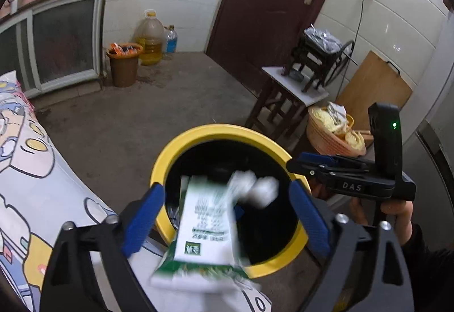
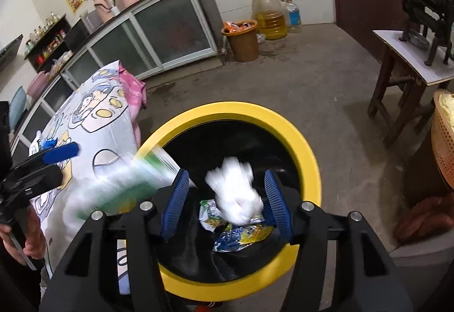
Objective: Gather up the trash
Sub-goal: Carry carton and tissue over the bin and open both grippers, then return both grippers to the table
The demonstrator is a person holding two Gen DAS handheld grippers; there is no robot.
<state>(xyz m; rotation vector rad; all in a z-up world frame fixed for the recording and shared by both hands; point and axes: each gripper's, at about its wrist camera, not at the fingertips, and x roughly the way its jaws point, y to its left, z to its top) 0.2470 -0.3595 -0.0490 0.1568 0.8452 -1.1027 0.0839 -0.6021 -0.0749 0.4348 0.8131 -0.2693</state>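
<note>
Ribbed blue fingers [image 1: 142, 215] of the left gripper [image 1: 227, 215] and right gripper [image 2: 227, 201] stood apart, pressing nothing, while a blurred green-and-white glossy wrapper [image 1: 204, 226] and crumpled white tissue [image 2: 235, 192] hung loose over the round yellow-rimmed, black-lined bin [image 2: 309, 153], crinkled packets [image 2: 241, 235] inside.

Right hand-held gripper [image 2: 227, 202] apart, blurred white wad [image 2: 235, 198], perhaps tissue, above yellow-rimmed bin [image 2: 309, 147]

The left gripper [image 1: 227, 215] and right gripper [image 2: 228, 204] point steeply down, jaws apart, each gripped by a hand [image 1: 397, 212].
</note>
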